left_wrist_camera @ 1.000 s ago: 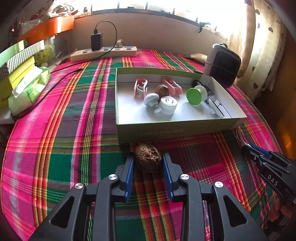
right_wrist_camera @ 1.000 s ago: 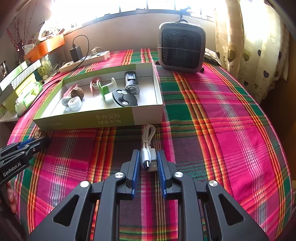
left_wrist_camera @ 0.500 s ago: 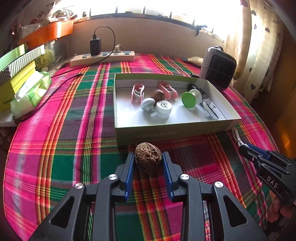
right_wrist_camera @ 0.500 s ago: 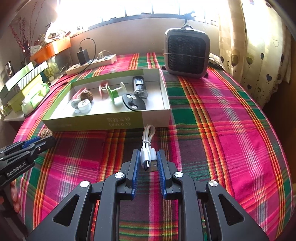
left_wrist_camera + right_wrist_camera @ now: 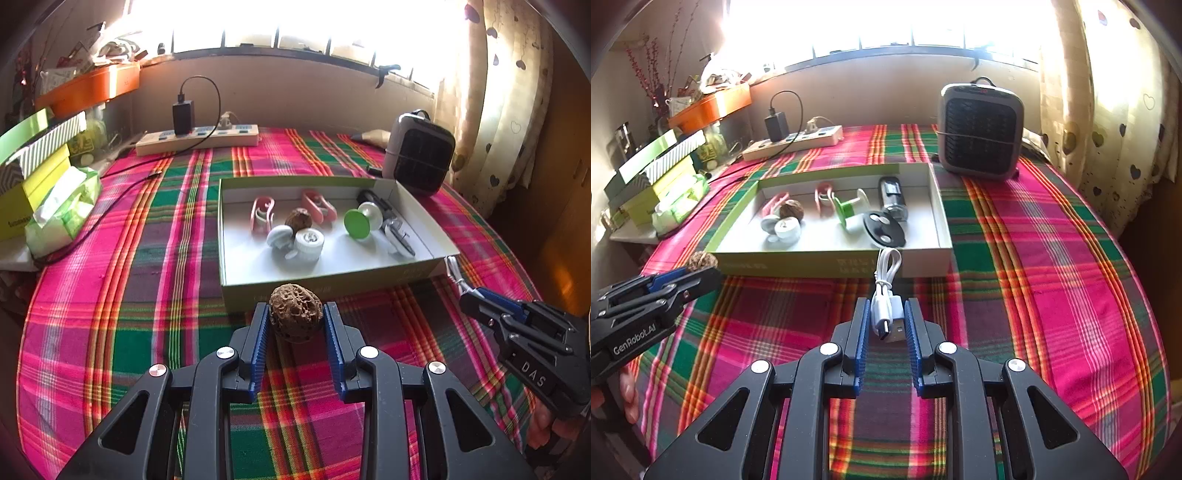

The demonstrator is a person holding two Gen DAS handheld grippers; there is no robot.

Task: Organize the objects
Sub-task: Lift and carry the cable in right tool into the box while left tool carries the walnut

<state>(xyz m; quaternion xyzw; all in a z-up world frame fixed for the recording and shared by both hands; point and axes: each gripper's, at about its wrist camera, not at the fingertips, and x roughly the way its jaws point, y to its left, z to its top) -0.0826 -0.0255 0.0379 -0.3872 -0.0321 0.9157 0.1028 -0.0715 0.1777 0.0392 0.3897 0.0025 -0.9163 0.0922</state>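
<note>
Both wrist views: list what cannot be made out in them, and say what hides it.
- Left wrist view: the white cable's bundle, hidden behind the right gripper and the box corner.
- Right wrist view: most of the walnut, covered by the left gripper.
- Both views: the scene outside the window, washed out by glare.
- Right wrist view: printing on the box front, too blurred to read.

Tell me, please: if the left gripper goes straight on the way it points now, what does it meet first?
Most likely the near wall of the green box, just beyond the walnut held in the left gripper. Depth is unclear; it might pass over the rim.
</note>
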